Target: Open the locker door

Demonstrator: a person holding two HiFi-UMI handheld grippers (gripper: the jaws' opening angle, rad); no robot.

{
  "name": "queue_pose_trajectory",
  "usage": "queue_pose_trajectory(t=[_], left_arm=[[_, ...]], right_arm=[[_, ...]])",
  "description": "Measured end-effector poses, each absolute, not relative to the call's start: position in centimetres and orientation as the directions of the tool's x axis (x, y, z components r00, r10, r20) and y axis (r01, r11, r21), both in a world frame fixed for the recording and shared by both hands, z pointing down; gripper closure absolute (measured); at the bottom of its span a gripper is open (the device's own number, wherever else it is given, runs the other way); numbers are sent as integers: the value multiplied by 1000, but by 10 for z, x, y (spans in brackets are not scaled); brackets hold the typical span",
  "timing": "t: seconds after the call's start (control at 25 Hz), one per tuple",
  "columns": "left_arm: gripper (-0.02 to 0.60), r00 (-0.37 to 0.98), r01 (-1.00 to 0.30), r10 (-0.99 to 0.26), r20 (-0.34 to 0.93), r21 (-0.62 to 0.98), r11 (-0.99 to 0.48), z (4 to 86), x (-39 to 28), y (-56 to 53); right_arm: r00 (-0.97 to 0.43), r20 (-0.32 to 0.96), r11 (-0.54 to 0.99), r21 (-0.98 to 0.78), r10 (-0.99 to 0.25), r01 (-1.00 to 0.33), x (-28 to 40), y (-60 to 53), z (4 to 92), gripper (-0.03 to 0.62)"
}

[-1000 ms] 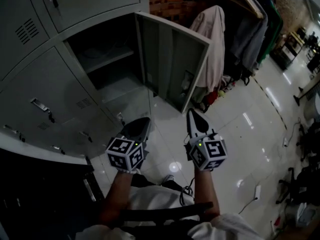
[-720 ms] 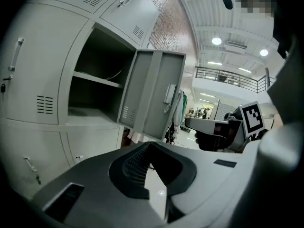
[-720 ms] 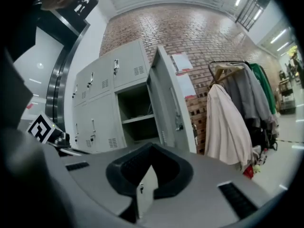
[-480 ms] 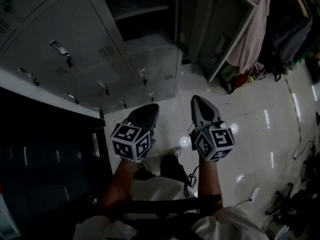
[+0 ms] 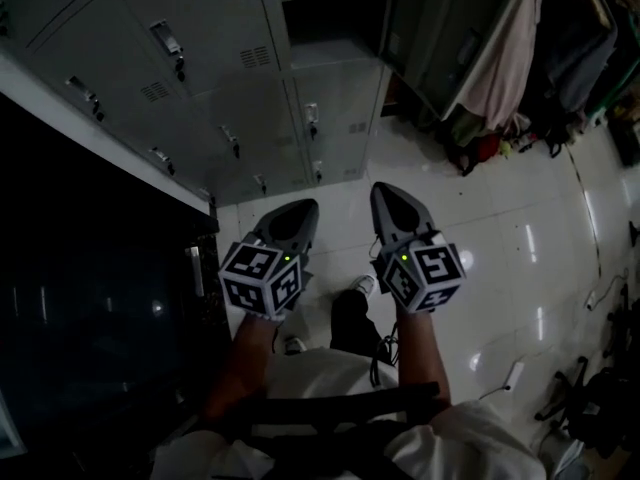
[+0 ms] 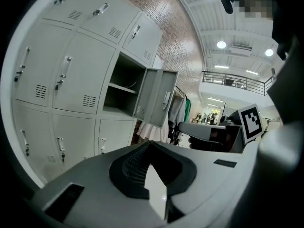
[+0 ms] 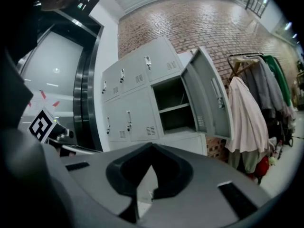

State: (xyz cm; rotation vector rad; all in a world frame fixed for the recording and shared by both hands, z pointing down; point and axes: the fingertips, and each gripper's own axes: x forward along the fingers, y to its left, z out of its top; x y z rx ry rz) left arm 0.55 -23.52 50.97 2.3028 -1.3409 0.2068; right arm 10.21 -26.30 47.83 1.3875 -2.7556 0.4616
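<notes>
The grey locker bank (image 5: 215,88) fills the top left of the head view. One locker door (image 5: 452,40) stands swung wide open at the top right, showing a dark compartment with a shelf (image 7: 173,106). Both grippers hang side by side over the floor, well short of the lockers. My left gripper (image 5: 300,214) is shut and empty. My right gripper (image 5: 386,198) is shut and empty too. The left gripper view shows the open door (image 6: 159,96) edge-on beyond the shut jaws. In the right gripper view the same open door (image 7: 209,96) sits right of the compartment.
A pale garment (image 5: 497,63) and darker coats hang on a rack right of the open door. A dark glossy panel (image 5: 100,298) runs down the left. The person's shoe (image 5: 365,286) rests on the white tiled floor (image 5: 520,238). Cables and chair bases lie at the far right.
The head view has tipped down and the lockers have slid to the top of the frame. Both grippers stay shut, side by side, near the body.
</notes>
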Motion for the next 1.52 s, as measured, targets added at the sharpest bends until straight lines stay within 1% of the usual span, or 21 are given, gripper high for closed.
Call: queue_pose_trajectory(t=[0.28,0.56,0.76,0.96,1.16,1.52], left_arm=[[583,566,-813,-776,277,342,-471,488,-34,-121],[583,623,-772,-739,257,356,-527,469,-28,-55],[583,636,-757,-744,203,347,-553,448,-14,-45],[583,631,-761,-756,176,328,-559,430,0,-45],[583,630,-763,-754,185,324,-559,432,17,-45],[583,628,-768,-754,192,311,-560,427,29,-62]], right_arm=[[-545,156,519,-177,-824,-836,68,-136,452,588],[-489,171,465,-163,-855,-870,73,-59,439,588],[-515,154,492,-164,-843,-855,78,-48,422,588],[-528,135,506,-169,-838,-846,90,-48,407,588],[-526,123,499,-192,-842,-845,109,-49,409,588],[-536,114,508,-206,-837,-837,117,-67,408,588]])
